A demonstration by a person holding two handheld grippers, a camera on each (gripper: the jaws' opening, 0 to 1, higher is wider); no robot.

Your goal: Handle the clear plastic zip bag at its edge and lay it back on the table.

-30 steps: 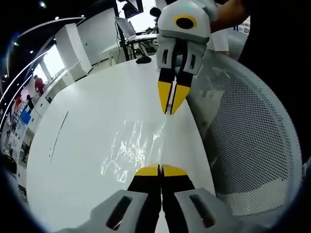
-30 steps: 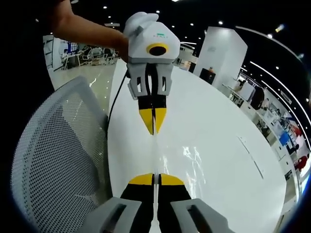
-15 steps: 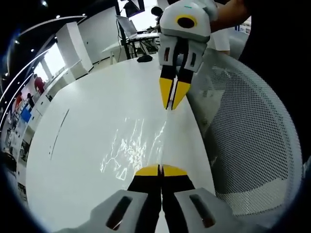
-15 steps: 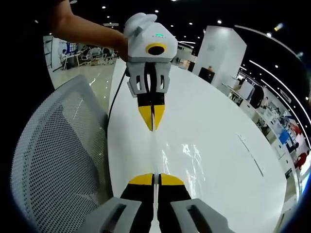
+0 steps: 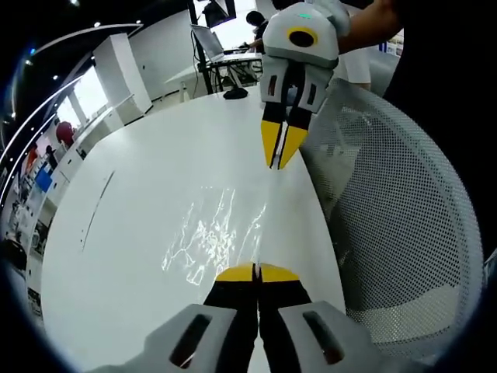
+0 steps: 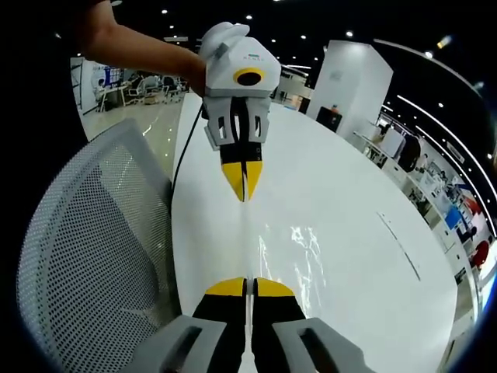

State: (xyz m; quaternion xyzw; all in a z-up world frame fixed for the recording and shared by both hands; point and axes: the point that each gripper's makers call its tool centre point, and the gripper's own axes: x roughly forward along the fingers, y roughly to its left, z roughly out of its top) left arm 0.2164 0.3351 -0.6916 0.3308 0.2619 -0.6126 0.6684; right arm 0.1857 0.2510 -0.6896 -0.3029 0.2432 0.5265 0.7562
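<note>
Both grippers, left [image 5: 256,272] and right [image 5: 280,165], fingers clamped on bag [image 5: 221,233] edge, have drawn apart, tautening it above table [image 5: 140,202].

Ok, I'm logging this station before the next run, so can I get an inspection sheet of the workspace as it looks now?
Surface: white table, bare apart from the bag; a thin dark line marks its top.
Job's things: clear zip bag, stretched by one edge between the two tools, near the table edge.
Clutter: nothing seen on the table close by; a small dark item sits at the far end.
Grippers: left tool shut on the bag's edge; right tool shut on the same edge, facing it.
Cables: black cable running from the left tool along the table edge.
Surroundings: white mesh chair beside the table; open office with desks and ceiling lights beyond.
</note>
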